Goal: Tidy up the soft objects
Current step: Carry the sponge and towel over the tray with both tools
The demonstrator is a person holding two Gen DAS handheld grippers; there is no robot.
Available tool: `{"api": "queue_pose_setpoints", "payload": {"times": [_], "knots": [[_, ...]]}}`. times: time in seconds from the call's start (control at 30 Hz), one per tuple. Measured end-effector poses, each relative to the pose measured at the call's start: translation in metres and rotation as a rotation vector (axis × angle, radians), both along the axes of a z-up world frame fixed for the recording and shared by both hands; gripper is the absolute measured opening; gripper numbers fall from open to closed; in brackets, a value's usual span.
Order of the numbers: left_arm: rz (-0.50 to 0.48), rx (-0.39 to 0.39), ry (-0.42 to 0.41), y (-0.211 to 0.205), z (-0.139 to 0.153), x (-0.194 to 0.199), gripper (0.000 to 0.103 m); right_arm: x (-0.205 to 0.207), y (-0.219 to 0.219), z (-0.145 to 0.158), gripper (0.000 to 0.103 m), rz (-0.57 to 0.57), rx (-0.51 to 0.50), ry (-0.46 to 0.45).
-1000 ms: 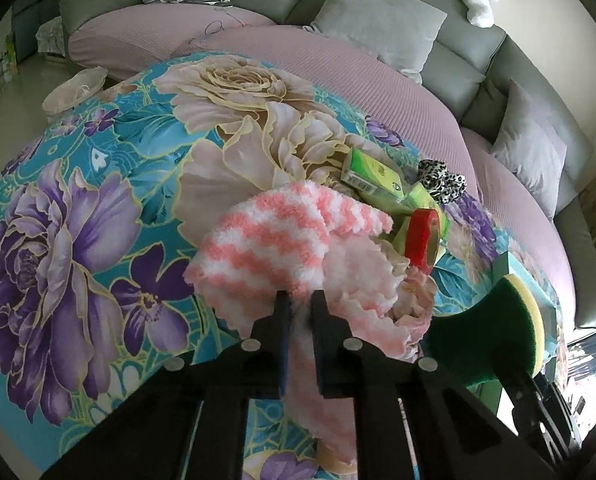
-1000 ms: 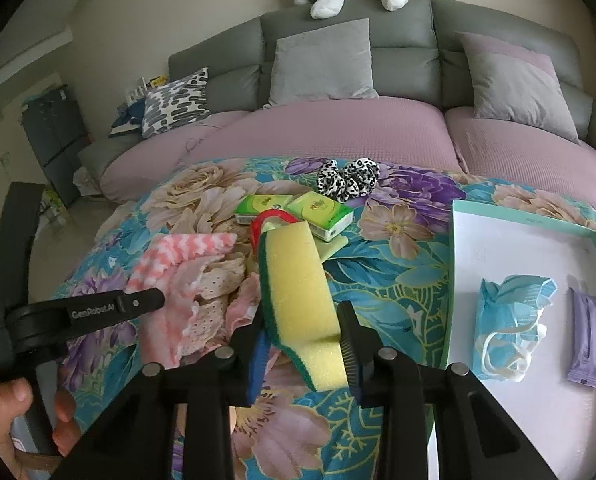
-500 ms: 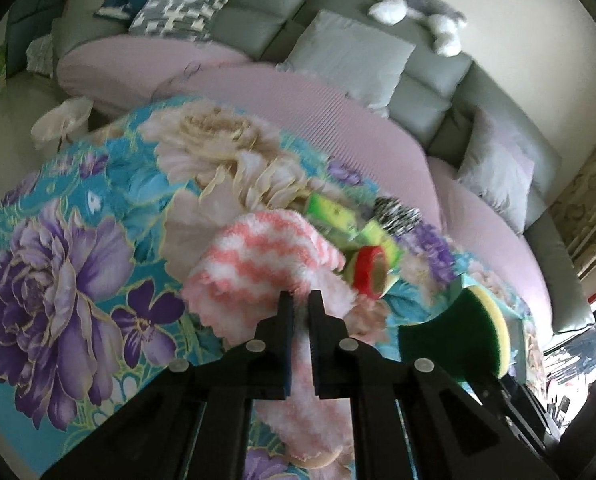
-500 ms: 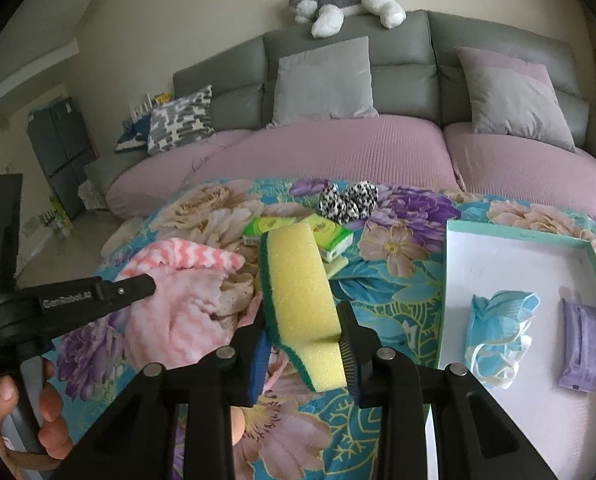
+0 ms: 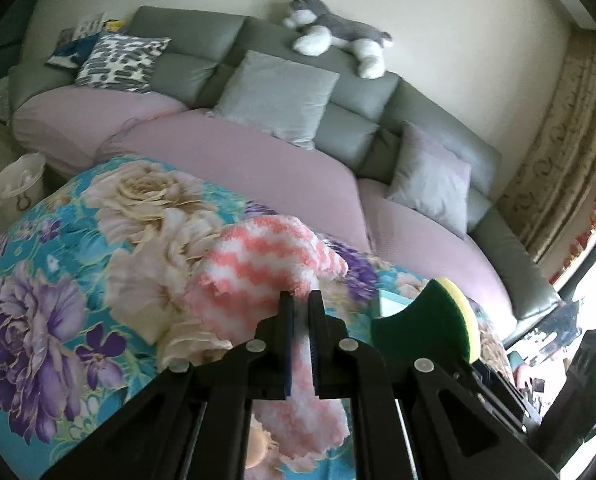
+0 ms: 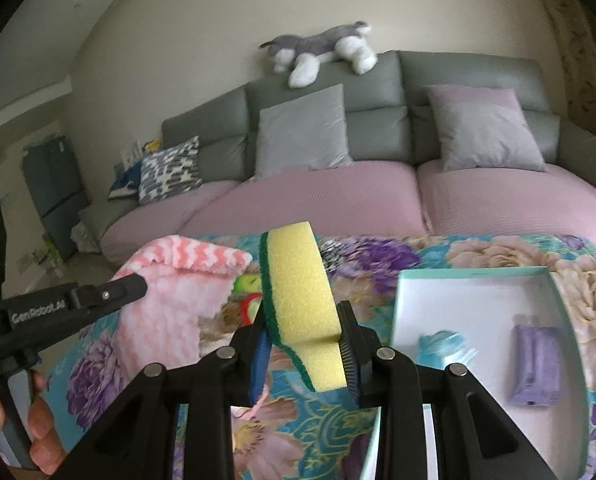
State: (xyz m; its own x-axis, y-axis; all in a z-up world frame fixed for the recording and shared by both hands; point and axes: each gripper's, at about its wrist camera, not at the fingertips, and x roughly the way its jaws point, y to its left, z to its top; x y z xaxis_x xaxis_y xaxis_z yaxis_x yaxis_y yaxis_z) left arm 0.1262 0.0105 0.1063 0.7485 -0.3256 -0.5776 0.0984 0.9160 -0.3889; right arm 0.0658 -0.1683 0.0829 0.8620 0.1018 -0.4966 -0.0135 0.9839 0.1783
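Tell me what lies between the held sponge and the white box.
Right wrist view: only bare floral cloth separates the sponge from the white box.

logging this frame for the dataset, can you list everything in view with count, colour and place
sponge: 1, yellow with green scrub side, held in right gripper
fuzzy cloth: 1, pink and white zigzag, lifted by left gripper
box: 1, white with teal rim, on floral cover at right
face mask: 1, blue, blurred, in box
pouch: 1, purple, in box
floral cover: 1, teal with flowers
sofa: 1, grey, pink seats
plush dog: 1, grey-white, on sofa back
left gripper: shut on cloth
right gripper: shut on sponge
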Motion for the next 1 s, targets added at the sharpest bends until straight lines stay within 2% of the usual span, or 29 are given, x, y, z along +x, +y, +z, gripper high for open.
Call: {"api": "queue_pose_setpoints", "payload": {"times": [0.27,0.6,1.0], "knots": [[-0.098,0.026,0.008,-0.04,0.012,0.002,0.007,-0.017,-0.047,0.014,0.033,-0.158,-0.019,-0.03],[-0.255,0.056,-0.019,-0.116,0.015,0.013,0.007,-0.033,-0.12,0.007,0.033,-0.395,-0.056,0.024],[-0.401,0.075,-0.064,-0.199,0.006,0.035,0.007,-0.036,-0.157,-0.012,0.033,-0.496,-0.068,0.118]]}}
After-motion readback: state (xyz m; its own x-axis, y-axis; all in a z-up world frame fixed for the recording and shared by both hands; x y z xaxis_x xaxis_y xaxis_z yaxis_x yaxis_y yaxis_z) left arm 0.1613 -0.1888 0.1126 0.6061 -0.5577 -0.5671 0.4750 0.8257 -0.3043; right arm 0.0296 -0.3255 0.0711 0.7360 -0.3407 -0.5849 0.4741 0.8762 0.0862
